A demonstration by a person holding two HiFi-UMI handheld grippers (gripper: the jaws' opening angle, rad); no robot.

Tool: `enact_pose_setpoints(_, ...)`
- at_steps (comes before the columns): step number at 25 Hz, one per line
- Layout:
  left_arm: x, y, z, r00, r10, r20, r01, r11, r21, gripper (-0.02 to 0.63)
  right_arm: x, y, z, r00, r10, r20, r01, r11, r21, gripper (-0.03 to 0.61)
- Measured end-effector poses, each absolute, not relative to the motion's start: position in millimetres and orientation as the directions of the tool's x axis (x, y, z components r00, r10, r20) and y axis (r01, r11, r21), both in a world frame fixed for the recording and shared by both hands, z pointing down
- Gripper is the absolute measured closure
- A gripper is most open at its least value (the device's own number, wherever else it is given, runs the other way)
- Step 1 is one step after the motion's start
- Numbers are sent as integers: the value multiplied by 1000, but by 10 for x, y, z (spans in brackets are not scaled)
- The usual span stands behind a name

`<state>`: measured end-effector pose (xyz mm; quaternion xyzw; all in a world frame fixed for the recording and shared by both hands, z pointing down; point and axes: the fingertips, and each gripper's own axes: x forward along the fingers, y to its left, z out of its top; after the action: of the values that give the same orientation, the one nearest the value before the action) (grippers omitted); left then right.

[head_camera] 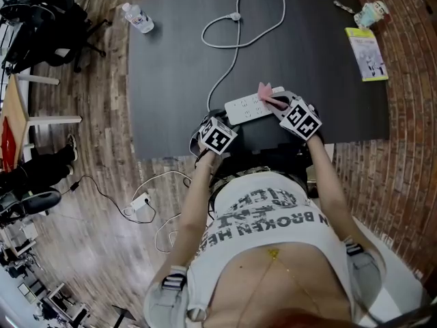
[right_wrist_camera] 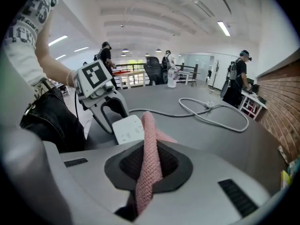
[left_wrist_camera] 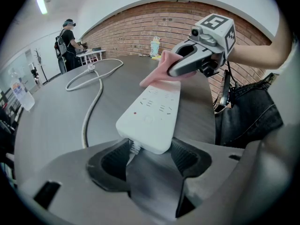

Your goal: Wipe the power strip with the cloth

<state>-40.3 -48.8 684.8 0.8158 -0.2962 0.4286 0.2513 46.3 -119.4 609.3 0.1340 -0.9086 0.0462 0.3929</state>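
Head view, dark table (head_camera: 171,74), wood floor (head_camera: 102,152), left fingers (left_wrist_camera: 111,164) clamping strip (head_camera: 247,106), right fingers (right_wrist_camera: 176,166) cloth (head_camera: 267,93)

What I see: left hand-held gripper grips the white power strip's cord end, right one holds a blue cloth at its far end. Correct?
Only the colour is wrong: the cloth is pink, as the right gripper view shows, pinched in the right hand-held gripper. The left hand-held gripper does grip the power strip at its cord end.
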Motion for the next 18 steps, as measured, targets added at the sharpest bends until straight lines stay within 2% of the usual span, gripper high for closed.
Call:
enact_pose_setpoints(4, -412, -511, 6884, 448, -276, 851, -705, -694, 146, 351, 86, -939, 6014, -702, -83, 707, -133, 991, -15, 561)
enact_pose_setpoints(9, -424, -510, 6868, 443, -283, 851, -708, -693, 139, 351, -287, -614, 6111, -673, 61, 737, 31, 998, -53, 561)
enact_pose_setpoints(14, -449, -510, 6864, 441, -282, 852, -708, -693, 137, 351, -551, -395, 6293, -611, 140, 780, 157, 986, -54, 561)
enact_pose_setpoints(18, -446, -503, 6864, 439, -280, 854, -706, -695, 135, 351, -608, -310, 6452, -546, 151, 824, 229, 973, -27, 561)
